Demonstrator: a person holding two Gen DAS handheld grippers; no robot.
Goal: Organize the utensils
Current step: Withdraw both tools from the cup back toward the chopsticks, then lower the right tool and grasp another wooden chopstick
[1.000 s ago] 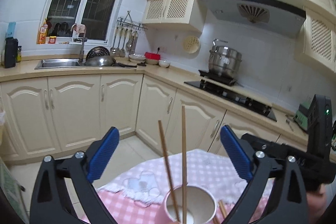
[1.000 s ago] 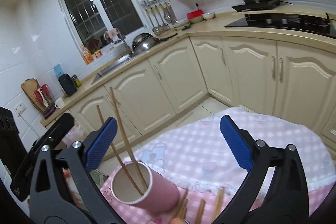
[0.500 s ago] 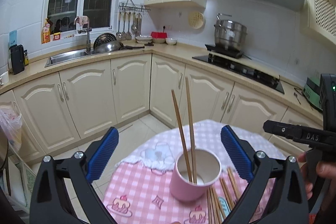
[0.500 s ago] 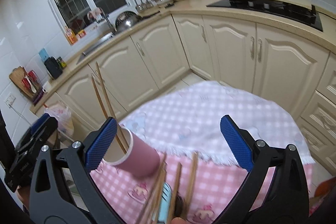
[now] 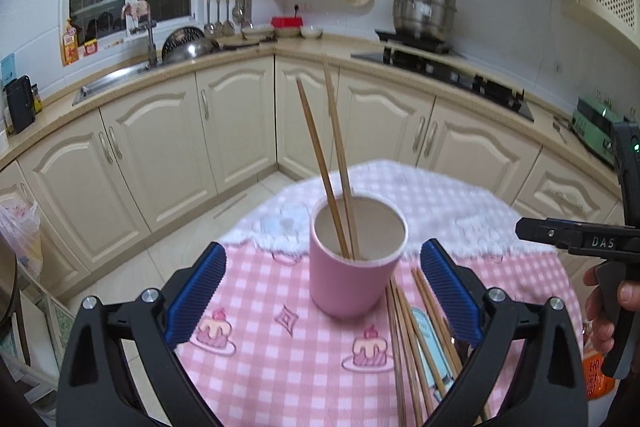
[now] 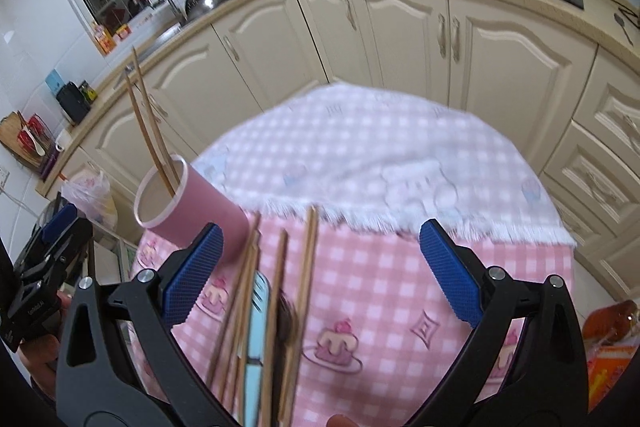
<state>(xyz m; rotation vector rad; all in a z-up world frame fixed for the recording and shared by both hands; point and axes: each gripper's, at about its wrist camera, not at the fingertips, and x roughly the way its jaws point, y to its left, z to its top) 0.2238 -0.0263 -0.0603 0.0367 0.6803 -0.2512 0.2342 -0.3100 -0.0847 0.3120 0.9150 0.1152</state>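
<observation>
A pink cup [image 5: 352, 267] stands on a small table with a pink checked cloth [image 5: 276, 343] and holds two wooden chopsticks [image 5: 332, 163]. Several loose chopsticks [image 5: 408, 339] and a light blue utensil [image 5: 426, 331] lie to the right of the cup. My left gripper [image 5: 324, 291] is open and empty, above the table with the cup between its fingers' line of sight. My right gripper [image 6: 320, 275] is open and empty, above the loose chopsticks [image 6: 280, 287] and the blue utensil [image 6: 254, 339]; the cup [image 6: 188, 211] is at its left.
Cream kitchen cabinets [image 5: 240, 131] and a counter with a sink [image 5: 120, 83] and a stove [image 5: 440, 67] run behind the table. An orange packet [image 6: 612, 343] lies at the table's right. A plastic bag [image 5: 20, 235] hangs at the left.
Both grippers have pulled back and tilted downward over the table, so the cup and the loose chopsticks show more fully. Both stay open and empty.
</observation>
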